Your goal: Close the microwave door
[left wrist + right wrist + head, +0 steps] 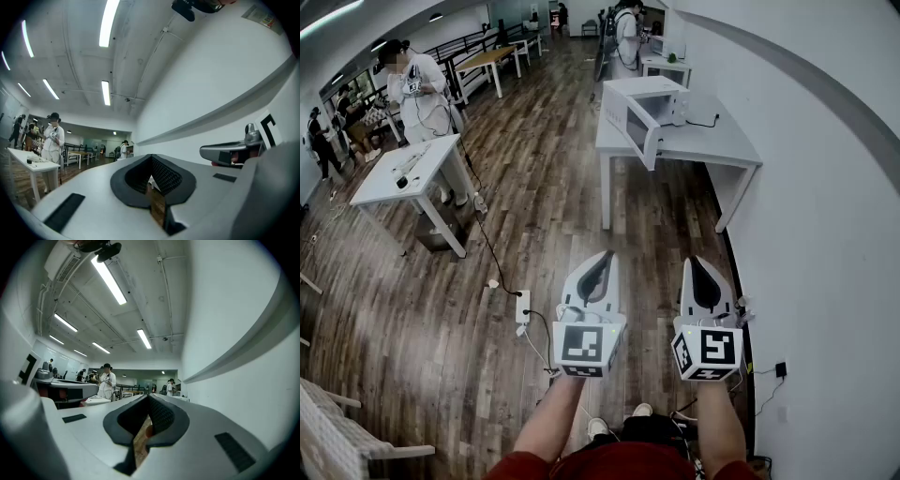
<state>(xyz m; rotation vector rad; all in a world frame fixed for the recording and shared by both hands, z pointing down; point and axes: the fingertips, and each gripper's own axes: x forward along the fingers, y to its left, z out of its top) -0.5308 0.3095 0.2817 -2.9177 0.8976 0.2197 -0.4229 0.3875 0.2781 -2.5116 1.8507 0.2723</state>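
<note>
Lowest in the head view, two bare forearms reach up from the bottom edge and hold the grippers side by side, noses aimed up the frame and about level, marker cubes turned back toward the camera. The left gripper has its jaws together with nothing between them. Its own view shows the tips meeting and only a thin slit of floor behind. The right gripper looks the same: jaws together and empty.

Beyond them runs a long stretch of wooden floor, with a power strip and its cable just left of the left gripper.

The microwave sits at upper centre, on a white table against the right-hand wall, well apart from both grippers. Its door stands open. The windowed panel swings out past the table's edge, and its long edge runs slantwise down the frame. Which side carries the hinge is not clear from here.

The door lies straight ahead, between the lines of the two noses, so neither hand is clearly nearer. The person would likely need to walk forward before either gripper can push the door.
</note>
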